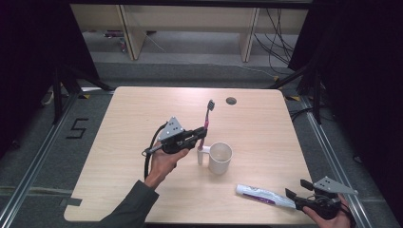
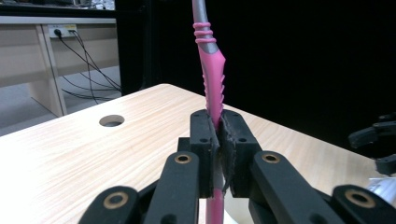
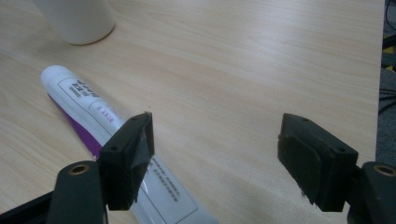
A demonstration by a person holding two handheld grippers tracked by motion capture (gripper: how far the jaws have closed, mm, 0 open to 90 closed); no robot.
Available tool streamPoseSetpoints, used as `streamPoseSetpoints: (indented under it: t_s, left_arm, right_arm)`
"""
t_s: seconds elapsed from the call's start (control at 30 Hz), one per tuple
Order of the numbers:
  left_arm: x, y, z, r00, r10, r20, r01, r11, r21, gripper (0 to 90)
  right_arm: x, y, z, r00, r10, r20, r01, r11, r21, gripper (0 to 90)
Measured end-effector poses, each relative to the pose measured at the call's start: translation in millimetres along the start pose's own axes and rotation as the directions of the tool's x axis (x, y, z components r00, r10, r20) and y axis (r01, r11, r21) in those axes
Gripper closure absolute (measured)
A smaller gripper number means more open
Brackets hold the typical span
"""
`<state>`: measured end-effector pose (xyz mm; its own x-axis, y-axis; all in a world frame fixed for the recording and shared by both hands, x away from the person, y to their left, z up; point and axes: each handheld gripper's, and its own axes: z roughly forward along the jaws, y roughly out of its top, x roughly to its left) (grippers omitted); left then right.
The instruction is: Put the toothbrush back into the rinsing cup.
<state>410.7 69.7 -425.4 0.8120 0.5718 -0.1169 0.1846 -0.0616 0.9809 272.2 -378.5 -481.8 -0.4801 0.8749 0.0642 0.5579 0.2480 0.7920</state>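
Observation:
A pink and grey toothbrush [image 1: 207,119] stands nearly upright above the table, bristles at the top. My left gripper [image 1: 200,135] is shut on its pink handle [image 2: 213,79], just left of a white mug [image 1: 220,157]. A white and purple toothpaste tube [image 1: 264,195] lies flat near the table's front edge. My right gripper [image 1: 295,189] stands open at the tube's right end; in the right gripper view the tube [image 3: 88,105] runs under the left jaw, and the mug's base [image 3: 77,18] sits at the top left.
The light wooden table [image 1: 142,109] has a round cable hole [image 1: 231,100] near its far edge. Black curtains flank both sides. Cables and desk legs stand on the floor beyond.

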Motion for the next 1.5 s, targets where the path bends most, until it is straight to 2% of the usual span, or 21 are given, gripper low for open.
streamPoseSetpoints:
  t_s: [0.13, 0.2, 0.37, 0.63, 0.83, 0.87, 0.9, 1.0, 1.1, 1.17, 1.27, 1.3, 1.33, 1.4, 1.5]
  left_arm:
    - [0.8, -5.3, 2.0, 0.9998, 0.018, -0.009, -0.018, 0.9998, 0.011, 83.5]
    - [1.1, -8.5, 2.4, 0.9999, 0.008, -0.006, -0.008, 0.9999, 0.008, 83.4]
    - [2.2, -14.8, 2.5, 0.9999, 0.011, 0.003, -0.011, 0.9999, 0.008, 83.4]
    - [2.2, -23.4, 0.4, 0.9995, 0.032, -0.002, -0.032, 0.9989, 0.035, 83.3]
    - [2.7, -32.1, -2.2, 0.9997, 0.023, -0.005, -0.023, 0.9986, 0.048, 83.2]
    - [3.3, -33.4, -2.0, 0.9996, 0.027, 0.007, -0.027, 0.9987, 0.042, 83.2]
    - [2.7, -33.3, -4.0, 0.9996, 0.027, 0.001, -0.027, 0.9978, 0.061, 83.2]
    - [2.2, -34.0, -4.9, 0.9996, 0.029, -0.004, -0.028, 0.9974, 0.066, 83.2]
    - [2.0, -36.4, -4.6, 0.9993, 0.037, -0.005, -0.036, 0.9956, 0.086, 83.1]
    - [1.8, -37.7, -3.8, 0.9994, 0.033, -0.005, -0.033, 0.9949, 0.095, 83.0]
    - [1.7, -38.8, -2.9, 0.9996, 0.029, -0.006, -0.028, 0.9949, 0.097, 83.0]
    - [1.5, -38.6, -3.3, 0.9995, 0.029, -0.012, -0.028, 0.9939, 0.107, 83.0]
    - [1.5, -38.7, -3.1, 0.9995, 0.030, -0.012, -0.028, 0.9936, 0.109, 82.9]
    - [1.3, -39.0, -2.6, 0.9994, 0.033, -0.013, -0.032, 0.9930, 0.114, 82.9]
    - [1.2, -40.1, -1.6, 0.9996, 0.029, -0.003, -0.028, 0.9935, 0.110, 82.5]
  right_arm:
    - [0.6, 0.3, -0.1, 1.0000, 0.001, -0.001, -0.001, 1.000, -0.002, 27.8]
    - [0.7, -0.1, 0.0, 1.0000, 0.000, -0.001, 0.000, 1.000, 0.005, 27.9]
    - [0.7, -0.2, 0.1, 1.0000, 0.000, -0.002, 0.000, 1.000, 0.004, 27.8]
    - [1.3, 0.0, 0.3, 1.0000, 0.000, -0.003, 0.000, 1.000, 0.002, 27.8]
    - [1.5, -0.4, 0.3, 1.0000, -0.007, -0.003, 0.007, 1.000, 0.002, 27.8]
    - [1.5, -0.4, 0.3, 1.0000, -0.007, -0.003, 0.007, 1.000, 0.002, 27.8]
    - [2.2, -0.4, -0.7, 1.0000, -0.004, -0.009, 0.005, 1.000, 0.011, 27.8]
    - [2.2, -0.3, 0.2, 1.0000, -0.006, -0.001, 0.006, 1.000, 0.004, 27.8]
    - [2.5, -0.5, 0.4, 0.9998, 0.004, -0.019, -0.004, 1.000, 0.007, 27.9]
    - [2.1, -0.2, -0.7, 0.9999, -0.011, -0.002, 0.011, 1.000, 0.009, 27.8]
    - [1.9, -0.7, -0.7, 0.9999, -0.012, -0.003, 0.012, 1.000, 0.011, 27.8]
    - [2.7, -0.7, -0.7, 1.0000, -0.002, -0.004, 0.002, 1.000, 0.003, 27.8]
    - [5.0, -1.4, 0.3, 0.9992, 0.034, -0.021, -0.034, 0.999, -0.004, 27.8]
    - [5.4, -1.7, 0.0, 0.9989, 0.040, -0.025, -0.040, 0.999, 0.010, 27.8]
    - [5.7, -1.6, 0.0, 0.9987, 0.043, -0.028, -0.043, 0.999, -0.002, 27.8]
